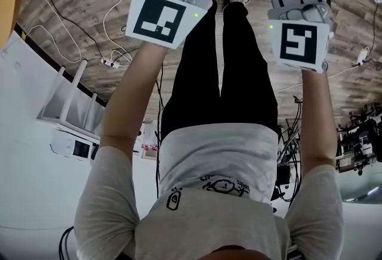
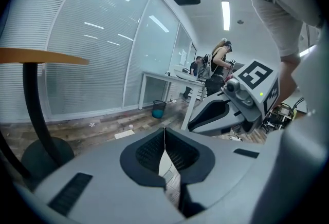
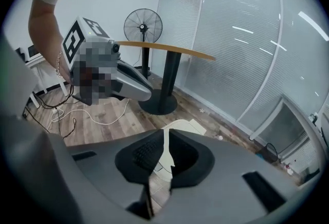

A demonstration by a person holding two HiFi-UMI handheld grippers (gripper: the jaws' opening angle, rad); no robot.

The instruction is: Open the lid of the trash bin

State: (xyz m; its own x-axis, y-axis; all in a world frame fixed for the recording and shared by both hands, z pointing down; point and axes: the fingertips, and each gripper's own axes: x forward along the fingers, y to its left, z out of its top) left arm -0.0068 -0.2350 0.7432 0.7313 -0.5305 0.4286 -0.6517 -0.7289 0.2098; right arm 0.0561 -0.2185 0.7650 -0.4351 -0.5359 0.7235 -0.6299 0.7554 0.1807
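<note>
In the left gripper view my left gripper (image 2: pixel 164 133) is shut, its dark pads meeting at the tips with nothing between them. My right gripper (image 3: pixel 166 136) stands slightly open, a narrow gap between its pads and nothing in it. Beyond the right jaws a white, flat-topped object (image 3: pixel 181 128) lies low on the wooden floor; whether it is the bin's lid I cannot tell. A small teal bin (image 2: pixel 159 109) stands far off by a white desk. In the head view both marker cubes (image 1: pixel 162 17) (image 1: pixel 298 43) are held out over the floor.
A round wooden table (image 3: pixel 169 49) on a black pedestal and a standing fan (image 3: pixel 143 25) are ahead of the right gripper. White cables (image 1: pixel 113 44) trail over the floor. A white desk (image 2: pixel 172 78) with people behind it is far back. Glass walls with blinds line the room.
</note>
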